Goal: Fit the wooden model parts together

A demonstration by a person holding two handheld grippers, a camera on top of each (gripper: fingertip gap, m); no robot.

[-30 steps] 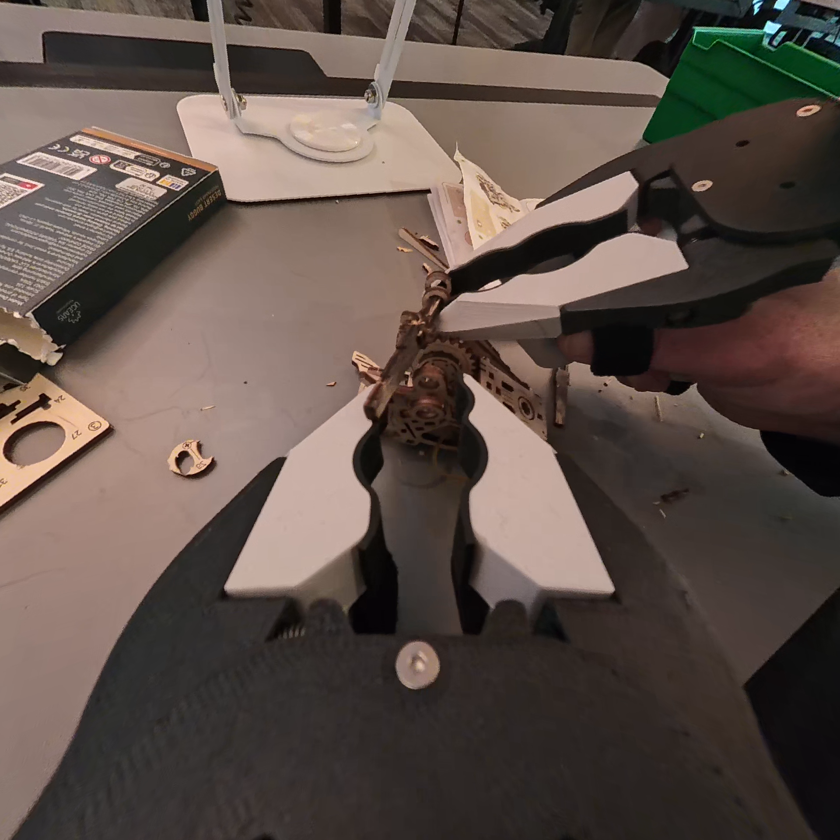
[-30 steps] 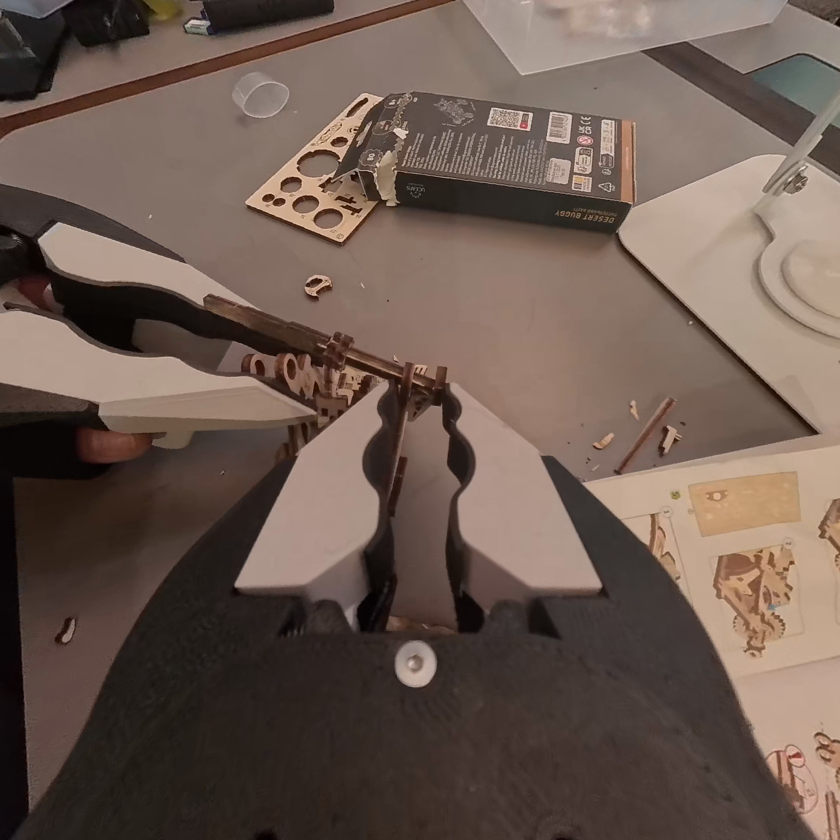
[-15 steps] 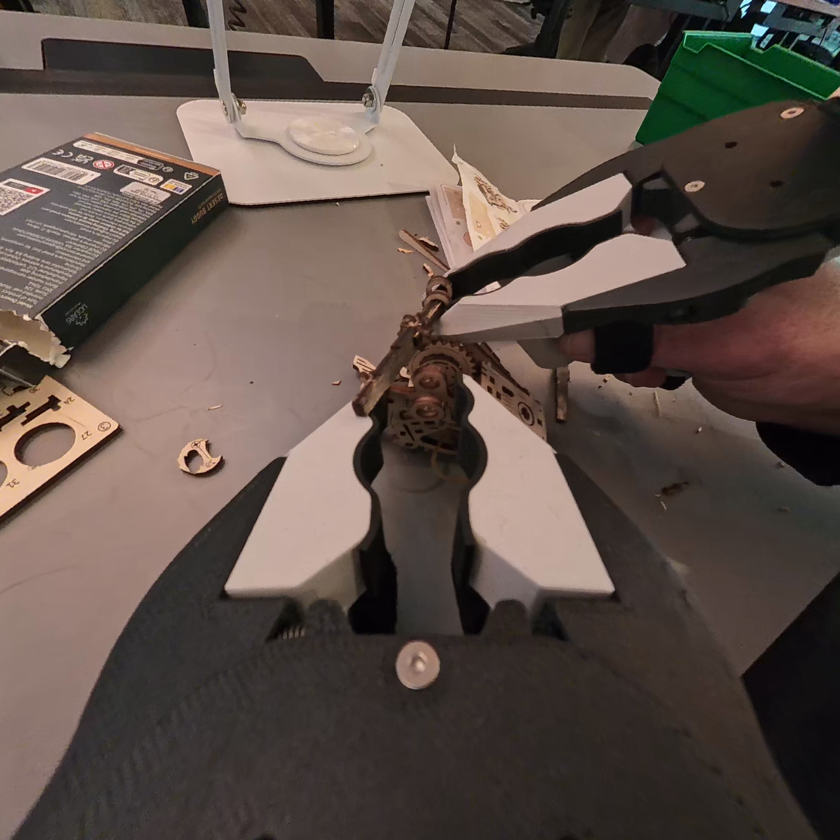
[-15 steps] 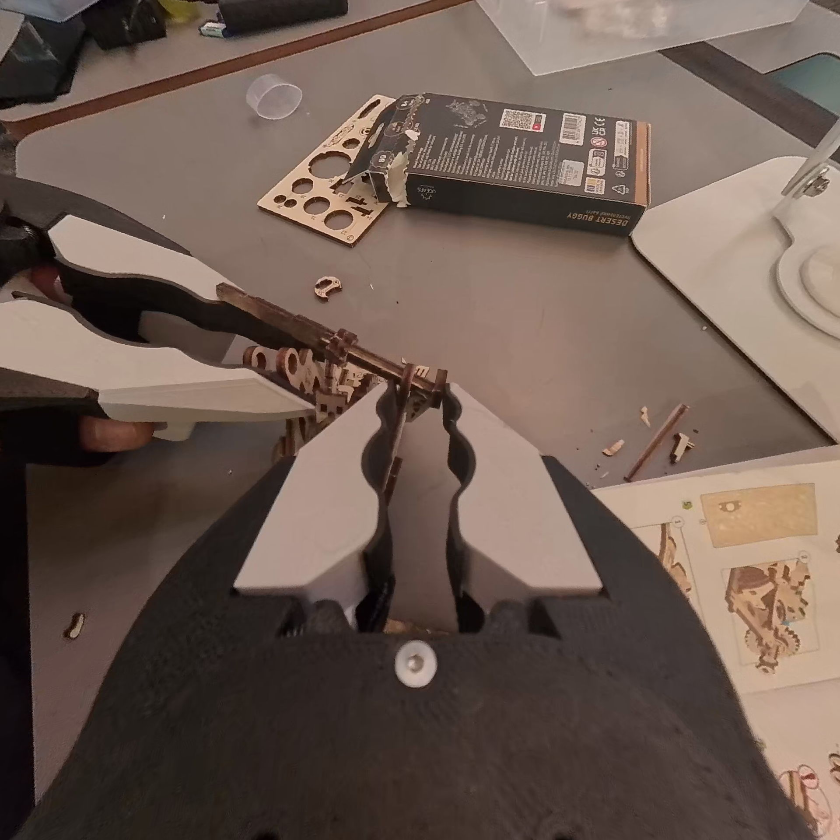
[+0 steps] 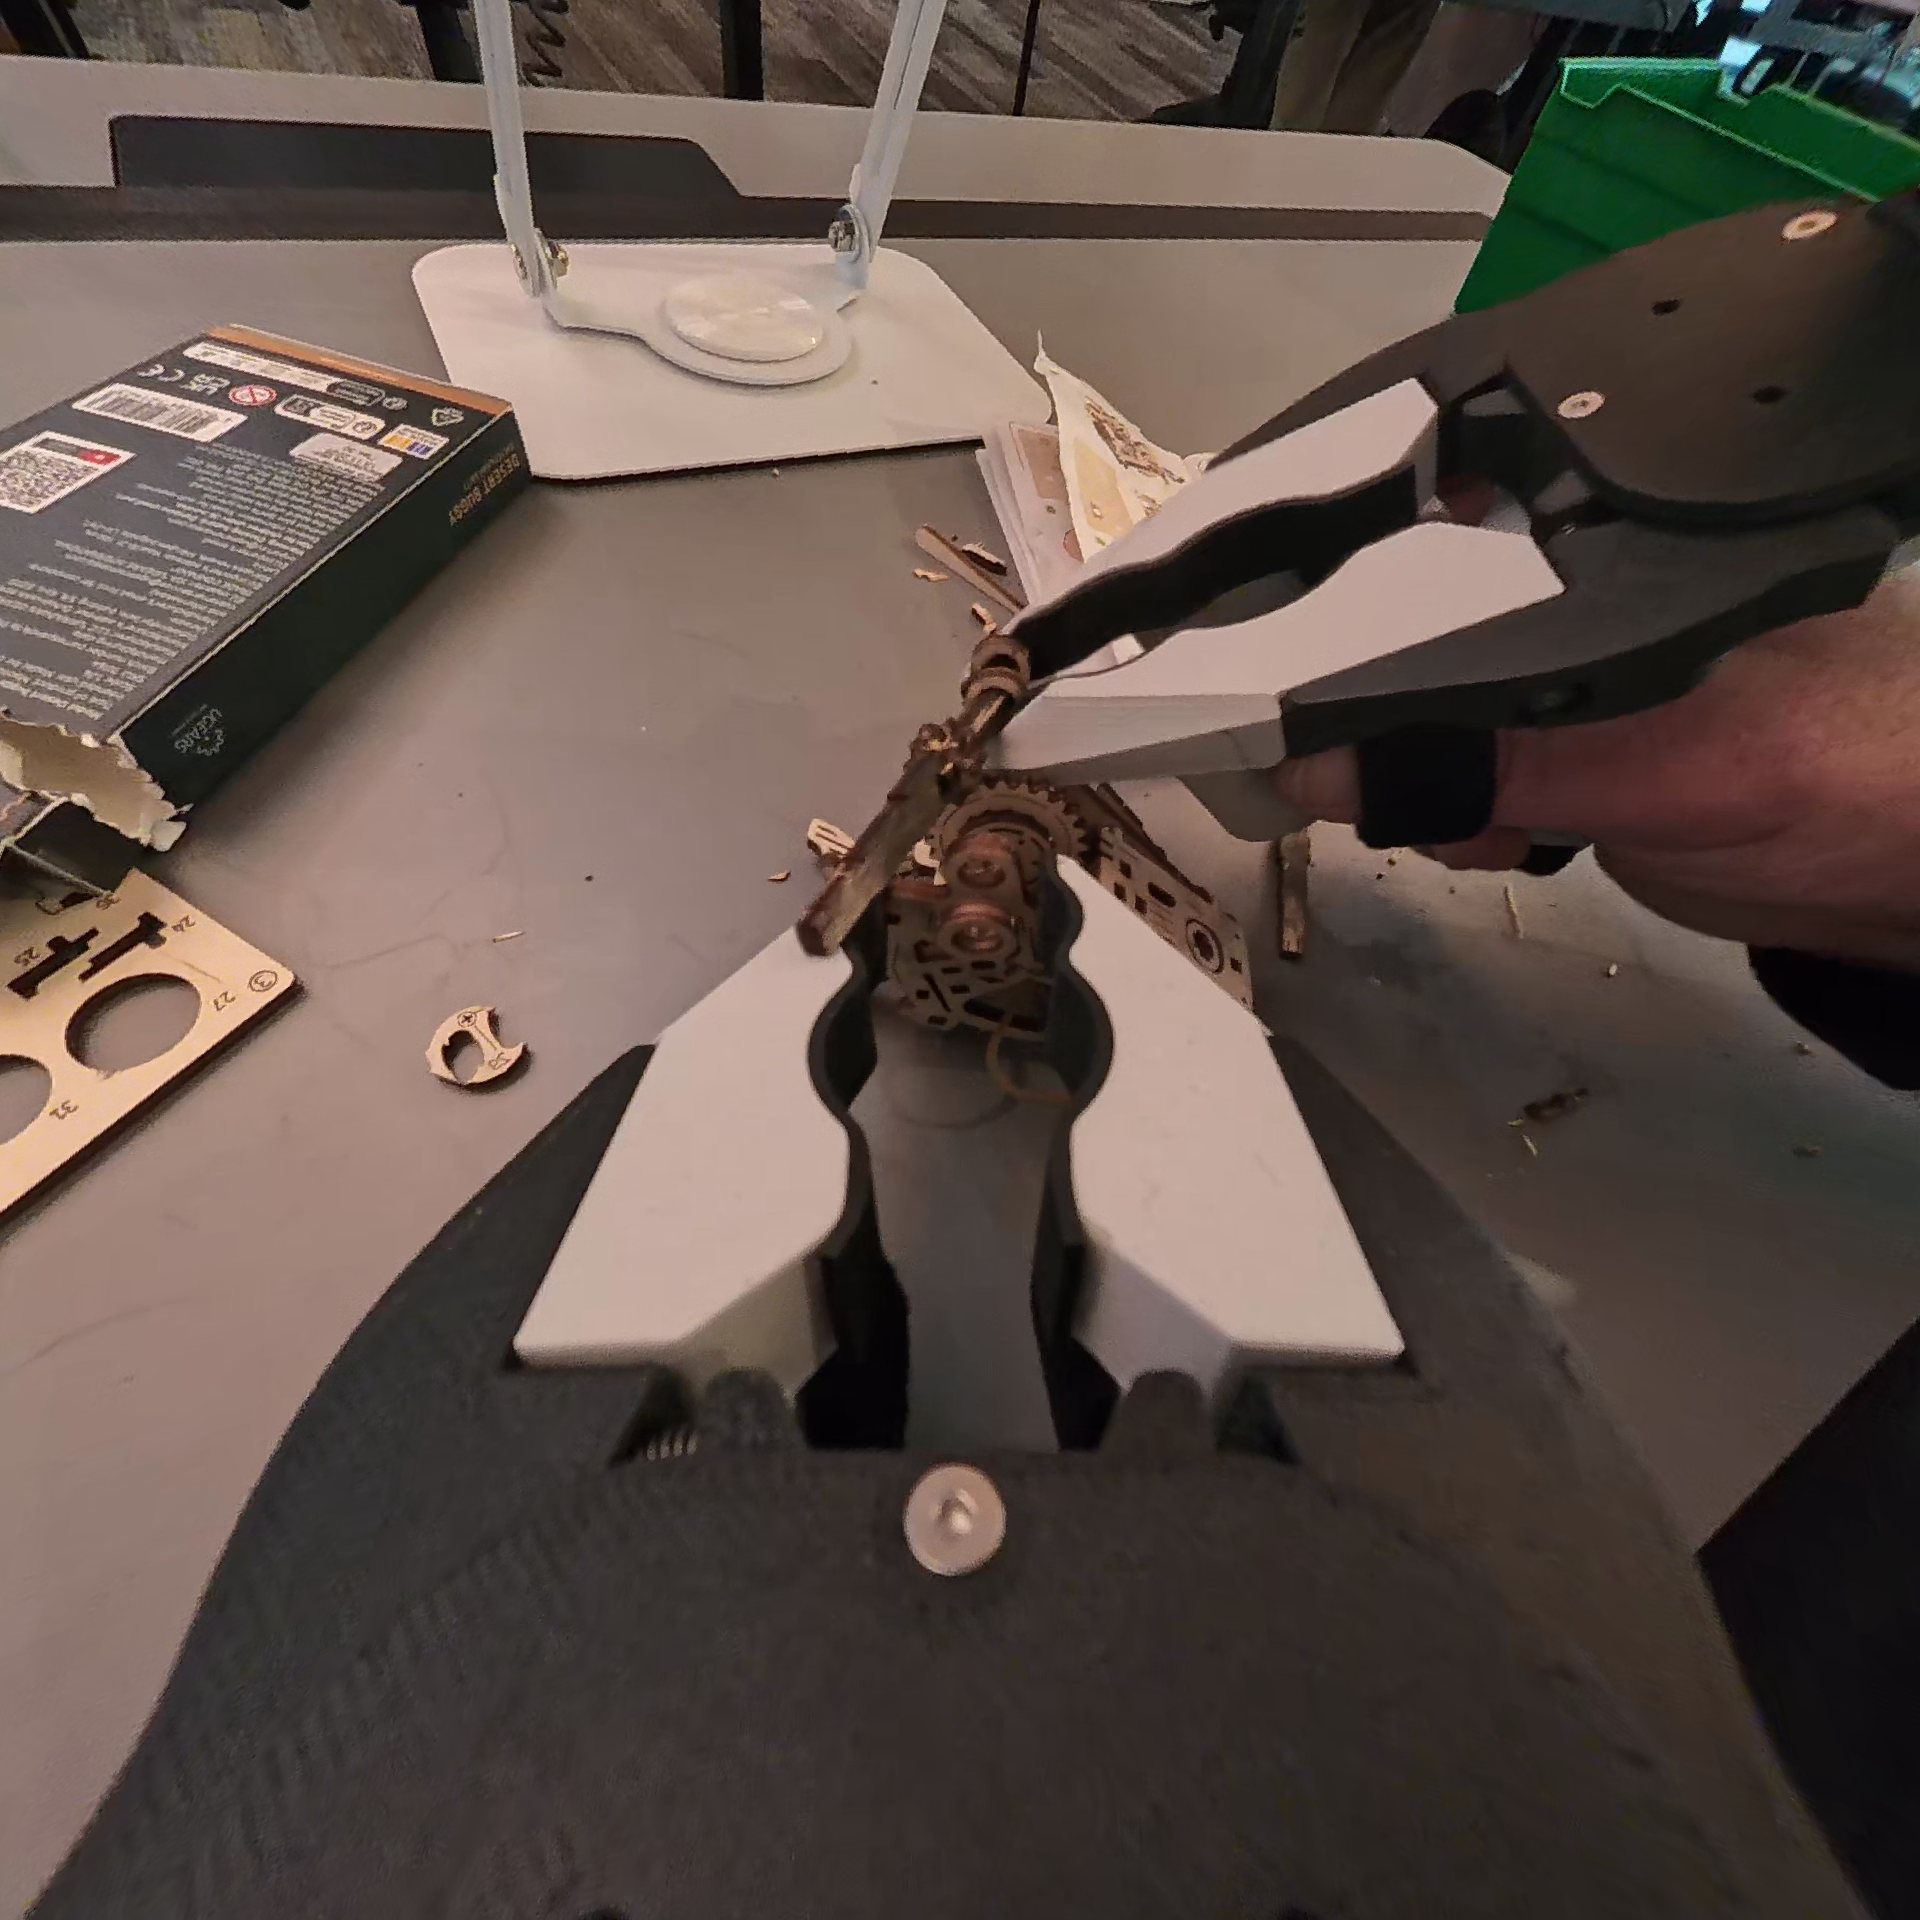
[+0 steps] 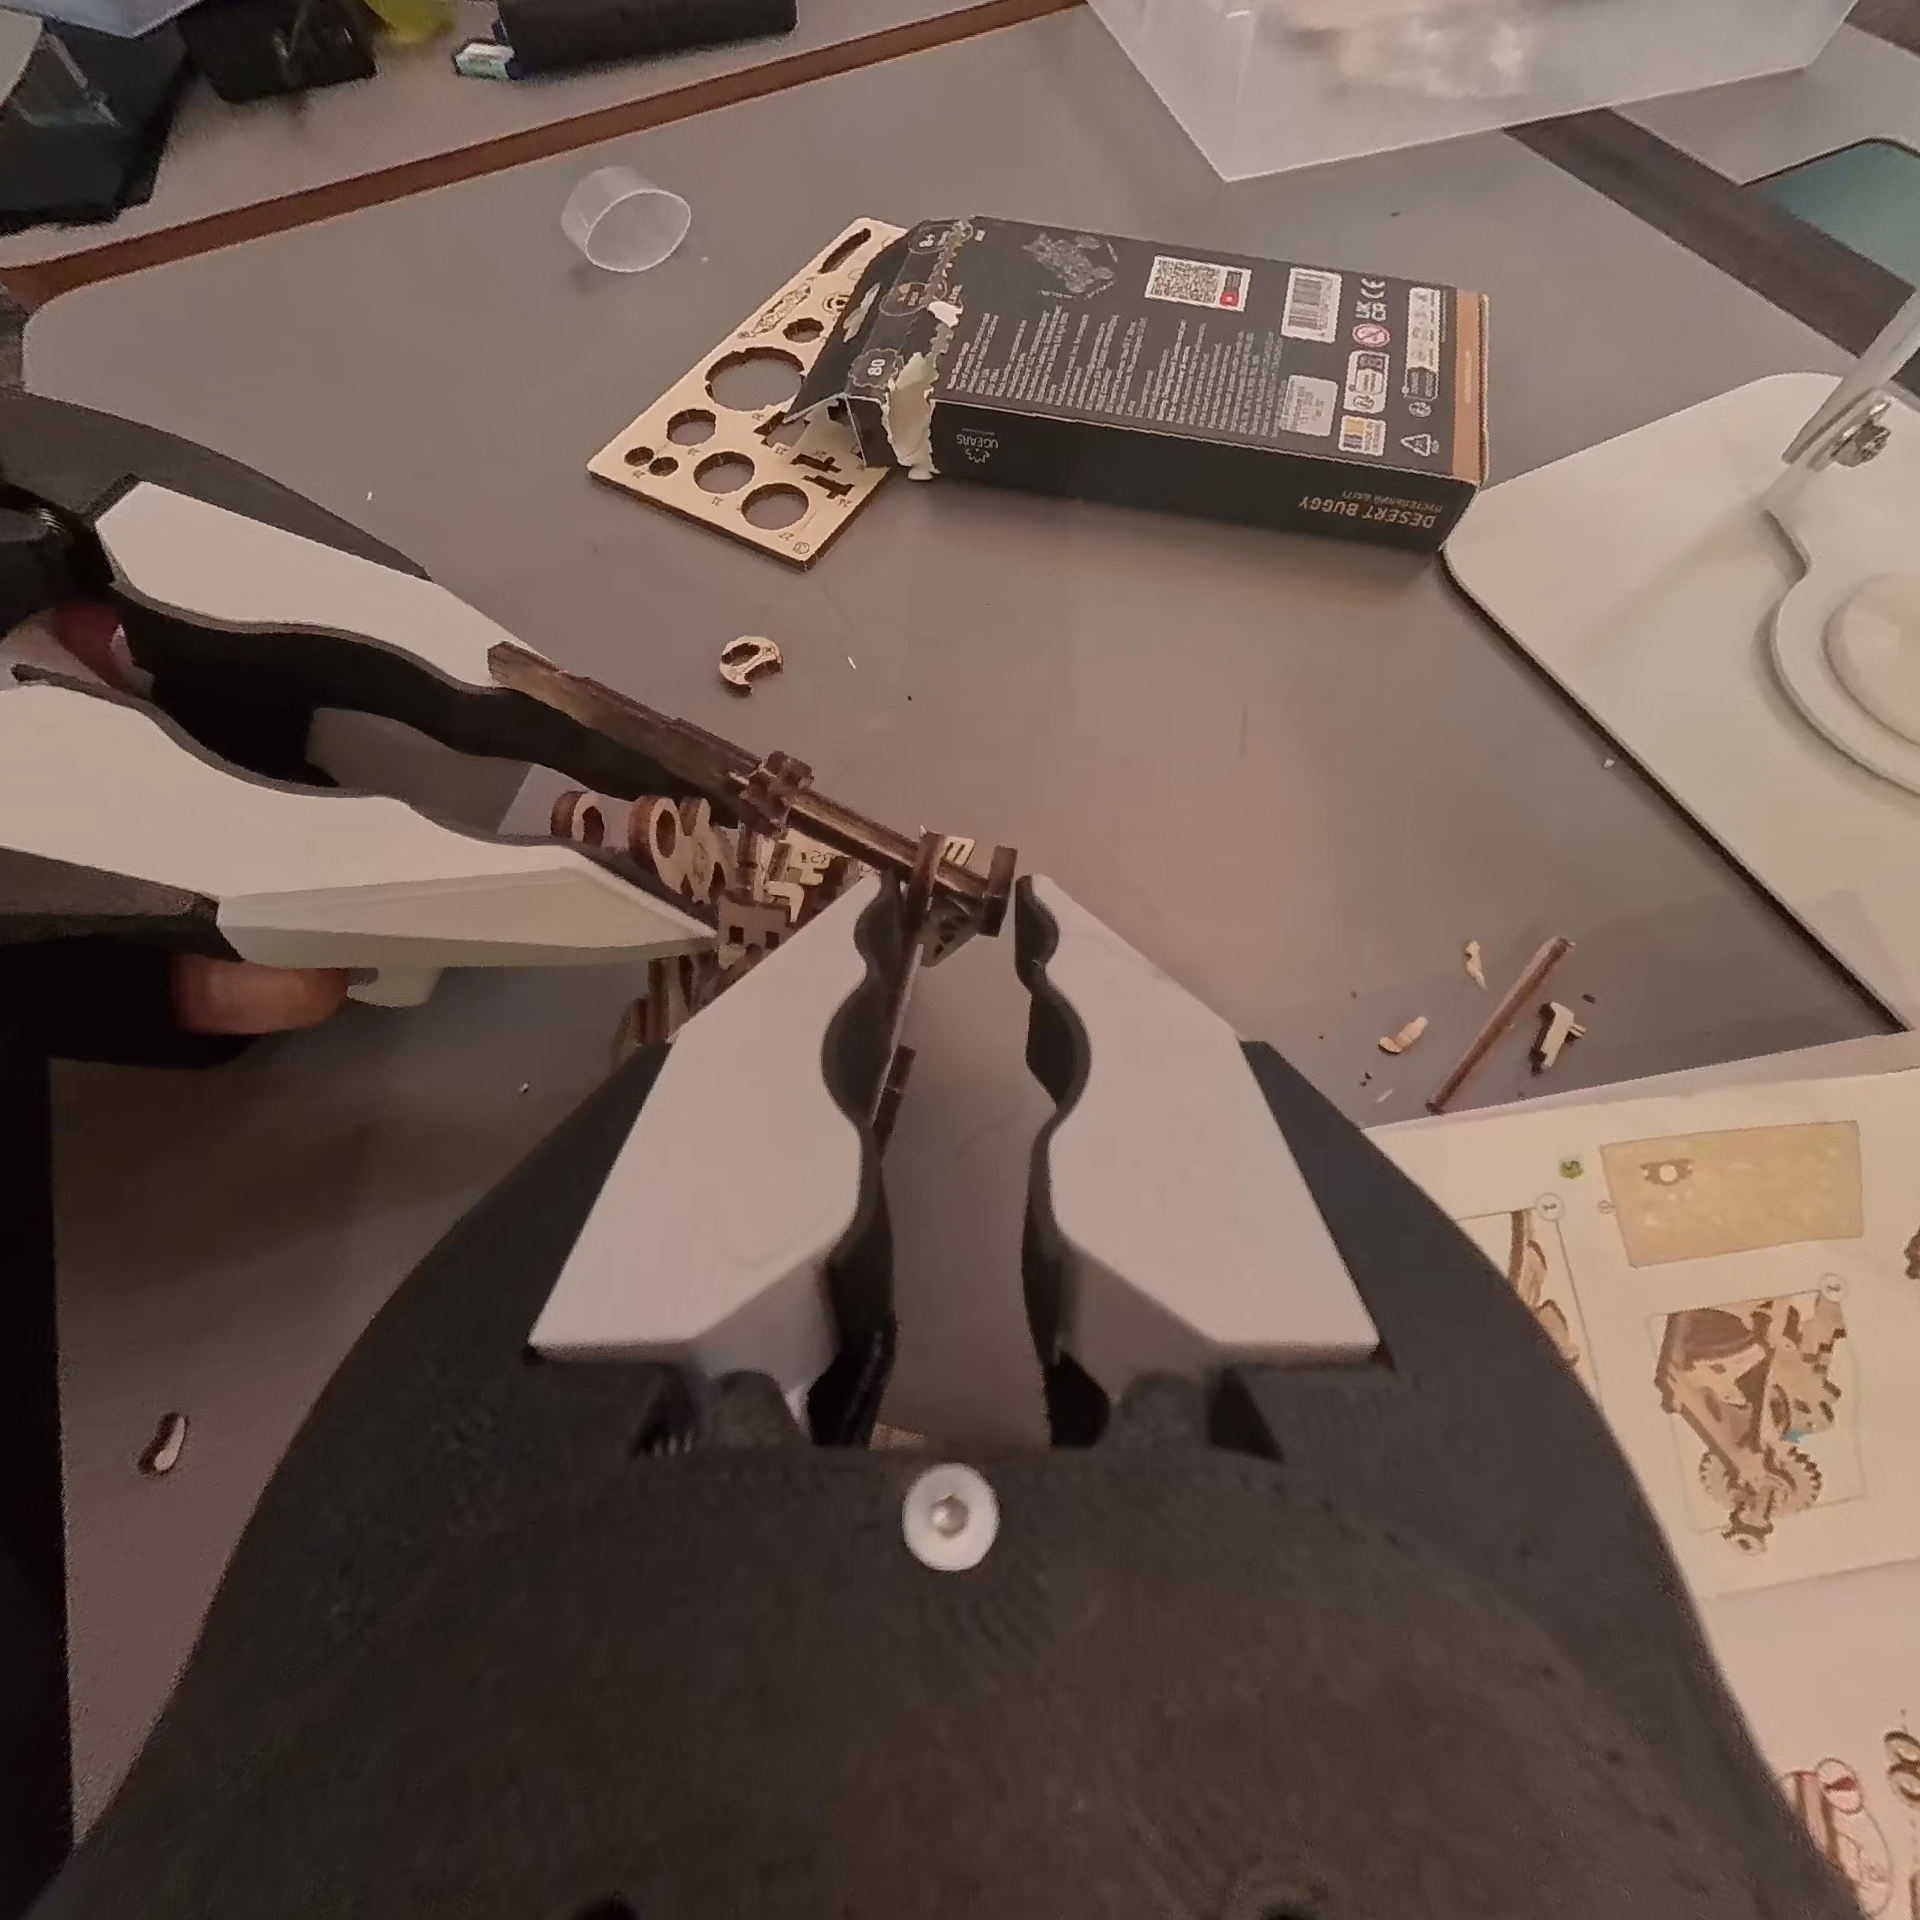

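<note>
My left gripper [image 5: 961,925] is shut on a small geared wooden model [image 5: 987,904] that sits low over the grey table [image 5: 623,675]. It also shows in the right wrist view [image 6: 686,862], clamped around the model [image 6: 665,842]. A dark wooden axle [image 5: 904,821] with small discs slants from the model's top. Its low end rests on my left finger. My right gripper [image 6: 945,894] comes in from the right [image 5: 1023,681]. Its jaws stand narrowly around the axle's [image 6: 644,727] upper end, and a thin slit shows between one pad and the end disc.
A torn black box [image 5: 208,540] and a punched wooden sheet [image 5: 94,1029] lie left. A white stand base [image 5: 727,364] is behind, a green bin [image 5: 1683,125] far right. Instruction sheets [image 6: 1662,1299], a thin stick [image 6: 1496,1023], a loose crescent piece [image 5: 473,1044] and chips lie around. The grippers' ends are close to 4 centimeters from one another. It is some 9 centimeters from my left tips to the loose crescent piece [image 5: 473,1044]. It is also in sight in the right wrist view [image 6: 747,657].
My right jaws have eased apart a little around the axle's end. The axle's low end slid slightly left early on. Both grippers have otherwise stayed nearly still.
</note>
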